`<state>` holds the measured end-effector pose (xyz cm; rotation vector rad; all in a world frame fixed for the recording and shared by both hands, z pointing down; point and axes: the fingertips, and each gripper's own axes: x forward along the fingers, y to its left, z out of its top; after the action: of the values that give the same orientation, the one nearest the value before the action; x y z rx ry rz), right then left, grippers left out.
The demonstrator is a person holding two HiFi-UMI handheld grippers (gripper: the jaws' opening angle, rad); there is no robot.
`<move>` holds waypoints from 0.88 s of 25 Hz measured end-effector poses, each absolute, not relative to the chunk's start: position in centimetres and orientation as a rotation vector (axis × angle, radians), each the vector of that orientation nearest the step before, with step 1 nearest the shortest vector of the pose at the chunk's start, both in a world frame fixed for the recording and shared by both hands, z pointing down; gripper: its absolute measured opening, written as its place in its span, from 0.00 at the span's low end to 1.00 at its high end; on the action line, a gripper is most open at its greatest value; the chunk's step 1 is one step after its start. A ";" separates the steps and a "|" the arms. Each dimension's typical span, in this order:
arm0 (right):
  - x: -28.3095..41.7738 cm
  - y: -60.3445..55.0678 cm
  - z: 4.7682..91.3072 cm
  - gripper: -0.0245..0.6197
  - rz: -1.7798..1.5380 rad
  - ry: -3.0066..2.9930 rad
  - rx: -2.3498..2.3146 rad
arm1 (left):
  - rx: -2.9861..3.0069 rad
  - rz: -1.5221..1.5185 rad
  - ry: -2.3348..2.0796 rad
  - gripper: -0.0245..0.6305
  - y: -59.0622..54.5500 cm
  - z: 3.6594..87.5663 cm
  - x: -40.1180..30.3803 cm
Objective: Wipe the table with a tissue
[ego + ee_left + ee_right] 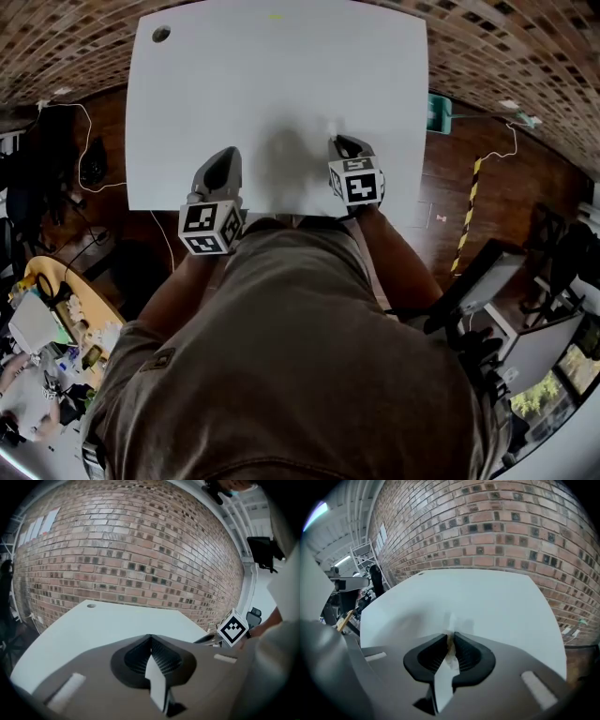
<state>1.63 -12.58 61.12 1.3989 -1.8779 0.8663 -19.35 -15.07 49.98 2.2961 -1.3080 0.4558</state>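
No words, brands or numbers are readable. Mid-frame, the cubes [210,228] on the left gripper [223,157] and right gripper [342,143] bear only black-and-white square markers.

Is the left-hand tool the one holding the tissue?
No, the left gripper is shut and empty; the tissue is pinched in the right gripper.

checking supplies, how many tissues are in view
1: a tissue pinched in the right hand-held gripper, over the table. The left hand-held gripper holds none; others may be hidden.

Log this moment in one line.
left gripper: shut, empty | right gripper: shut on tissue | both over table, near edge
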 end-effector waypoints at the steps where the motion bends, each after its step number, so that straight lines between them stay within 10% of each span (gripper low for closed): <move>1: 0.9 -12.6 61.2 0.13 0.862 -1.889 1.380 | 2.290 0.453 -1.314 0.04 -15.0 50.0 -19.7; 22: -4.6 -9.3 56.9 0.13 0.799 -1.940 1.435 | 2.364 0.399 -1.181 0.04 -13.1 50.5 -20.9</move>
<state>-4.61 -9.27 56.89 1.4347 -1.9402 0.7989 -20.89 -13.07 50.47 2.3643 -1.1806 0.3994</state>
